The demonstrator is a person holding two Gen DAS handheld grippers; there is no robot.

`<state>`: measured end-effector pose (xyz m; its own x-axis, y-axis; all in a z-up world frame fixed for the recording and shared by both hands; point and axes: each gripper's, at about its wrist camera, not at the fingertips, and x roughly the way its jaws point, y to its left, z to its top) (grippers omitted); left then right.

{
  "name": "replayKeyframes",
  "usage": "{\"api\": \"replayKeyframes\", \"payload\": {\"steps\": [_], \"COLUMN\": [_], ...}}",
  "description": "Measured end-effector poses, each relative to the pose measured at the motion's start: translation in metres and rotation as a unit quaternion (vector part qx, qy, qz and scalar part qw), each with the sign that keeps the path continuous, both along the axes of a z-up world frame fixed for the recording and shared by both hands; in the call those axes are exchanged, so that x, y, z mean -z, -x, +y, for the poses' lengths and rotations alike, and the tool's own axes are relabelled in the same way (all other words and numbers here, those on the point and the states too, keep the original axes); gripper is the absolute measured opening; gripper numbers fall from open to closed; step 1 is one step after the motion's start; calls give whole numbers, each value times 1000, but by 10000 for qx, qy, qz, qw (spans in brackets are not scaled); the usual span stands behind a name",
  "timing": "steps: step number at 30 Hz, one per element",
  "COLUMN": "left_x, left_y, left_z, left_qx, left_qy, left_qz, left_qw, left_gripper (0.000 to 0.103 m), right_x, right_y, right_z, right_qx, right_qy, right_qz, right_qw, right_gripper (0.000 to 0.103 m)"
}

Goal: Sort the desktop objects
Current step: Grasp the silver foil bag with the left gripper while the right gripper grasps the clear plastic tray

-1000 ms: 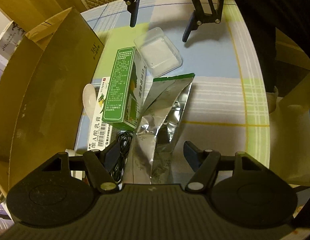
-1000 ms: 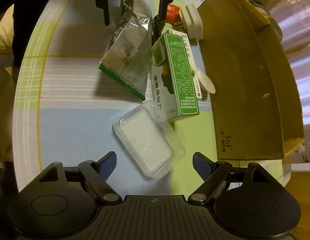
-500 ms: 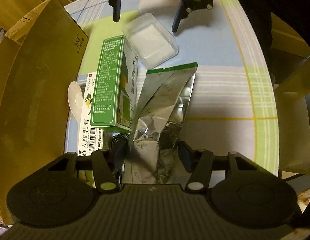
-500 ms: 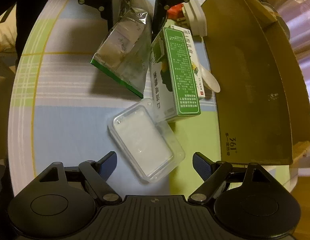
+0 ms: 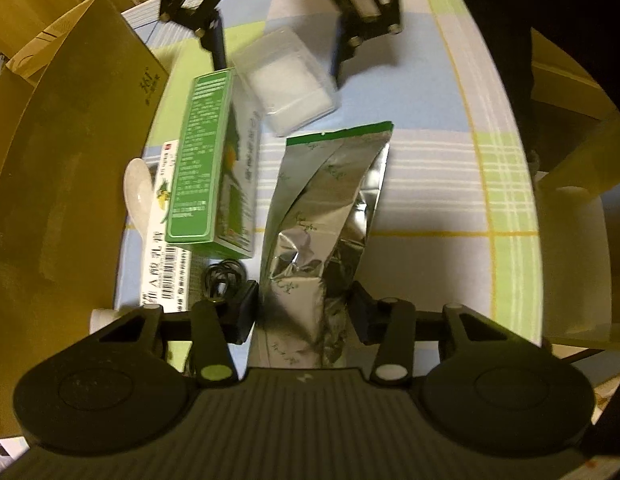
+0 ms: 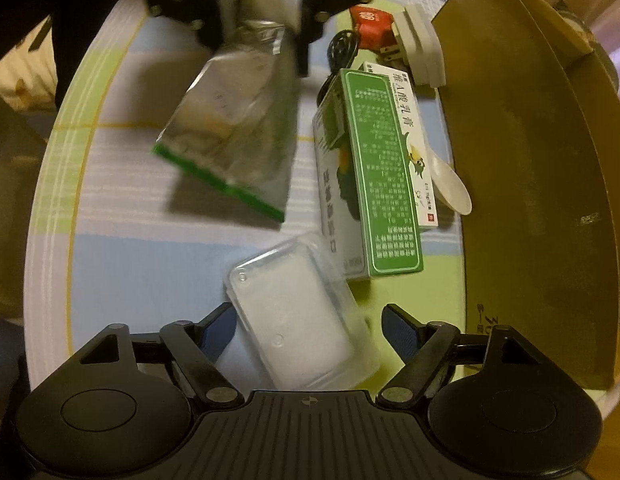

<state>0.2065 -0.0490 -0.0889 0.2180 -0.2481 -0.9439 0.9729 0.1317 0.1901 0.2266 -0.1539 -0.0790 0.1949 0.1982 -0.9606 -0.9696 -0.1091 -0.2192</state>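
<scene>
A silver foil bag (image 5: 326, 208) with a green end lies on the plaid tablecloth. My left gripper (image 5: 302, 308) is shut on its near end, both fingers pressed to its sides. From the right wrist view the bag (image 6: 234, 136) is blurred and the left gripper (image 6: 262, 48) holds its far end. A clear plastic box (image 6: 294, 320) sits between the fingers of my open right gripper (image 6: 310, 328), untouched. The left wrist view shows the right gripper (image 5: 278, 56) straddling that clear box (image 5: 286, 80).
A green carton (image 5: 206, 160) lies on a white barcoded carton (image 5: 166, 272) beside a white spoon (image 5: 136, 184) and a black cable (image 5: 224, 274). An open cardboard box (image 5: 62, 160) walls that side. A red packet (image 6: 368, 24) and white plug (image 6: 420, 52) lie beyond.
Both grippers moved forward toward each other. The left fingers closed in onto the foil bag, which shifted. The clear box now sits deeper between the right fingers.
</scene>
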Motion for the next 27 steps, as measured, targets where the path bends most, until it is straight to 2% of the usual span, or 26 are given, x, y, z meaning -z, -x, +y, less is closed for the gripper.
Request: {"api": "replayKeyframes", "payload": {"steps": [2, 4, 15, 21, 27], "left_x": [0, 0, 1, 3, -3], "left_y": [4, 4, 2, -6, -9], "left_z": [0, 0, -9, -14, -15], "left_qx": [3, -21, -55, -158, -296], "left_qy": [20, 44, -92, -158, -104], "left_qz": [22, 16, 9, 166, 222], "left_qw": [10000, 10000, 9999, 9996, 9993], "left_gripper": [42, 42, 45, 46, 36], "right_x": [-2, -2, -2, -1, -5], "right_y": [-3, -1, 26, 35, 48], "right_z": [3, 5, -2, -8, -12], "right_qx": [119, 187, 315, 383, 421], "right_qy": [34, 63, 14, 3, -96], "right_qz": [203, 265, 302, 276, 261], "right_qw": [9997, 9995, 9990, 9989, 9987], "right_gripper": [61, 58, 57, 57, 57]}}
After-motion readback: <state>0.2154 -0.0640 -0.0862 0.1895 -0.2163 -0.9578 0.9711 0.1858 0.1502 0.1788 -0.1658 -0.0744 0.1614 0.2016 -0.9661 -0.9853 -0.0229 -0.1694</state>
